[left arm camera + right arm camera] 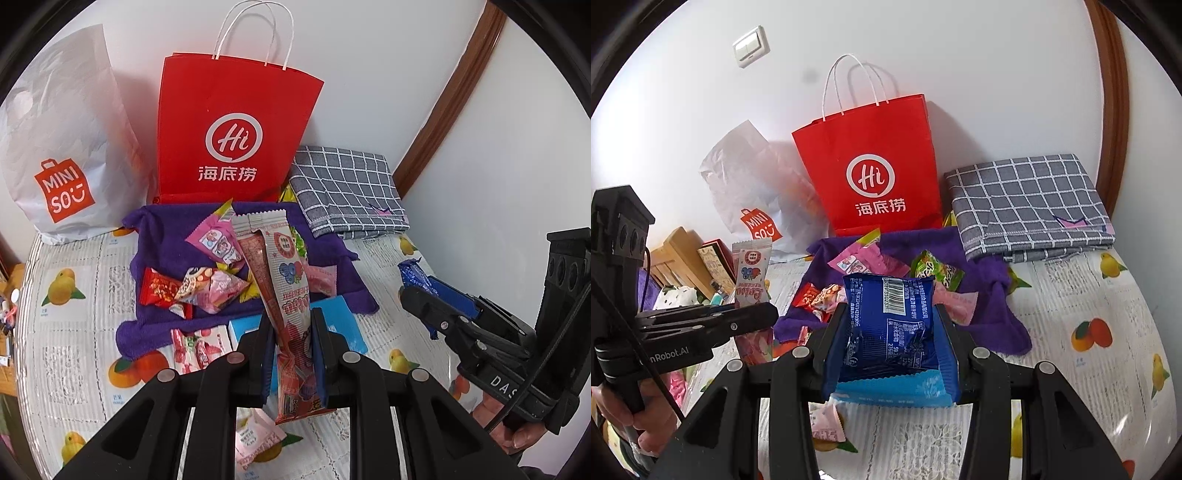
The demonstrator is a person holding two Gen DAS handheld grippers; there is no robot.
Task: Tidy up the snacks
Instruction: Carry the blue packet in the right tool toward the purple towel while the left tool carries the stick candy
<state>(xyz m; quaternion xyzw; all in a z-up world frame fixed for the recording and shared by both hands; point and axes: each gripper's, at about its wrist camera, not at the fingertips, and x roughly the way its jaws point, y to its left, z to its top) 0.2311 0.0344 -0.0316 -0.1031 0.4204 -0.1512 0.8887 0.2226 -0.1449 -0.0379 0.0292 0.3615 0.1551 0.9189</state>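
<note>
My left gripper (pixel 291 325) is shut on the lower part of a long pink-and-white snack stick (pixel 284 266), which is held upright above the snack pile. The same stick (pixel 751 269) shows in the right wrist view, in the left gripper (pixel 764 315) at the left edge. My right gripper (pixel 892 314) is shut on a blue foil packet (pixel 890 325), barcode side up. In the left wrist view, that blue packet (pixel 417 275) and the right gripper (pixel 428 291) are at the right. Several loose snacks (pixel 207 280) lie on a purple towel (pixel 162 236).
A red paper bag (pixel 236 129) and a white Miniso bag (pixel 62 147) stand against the wall. A folded grey checked cloth (pixel 347 184) lies at the back right. A light blue box (pixel 886 391) sits under the right gripper. The table cover (pixel 1089 295) has a fruit print.
</note>
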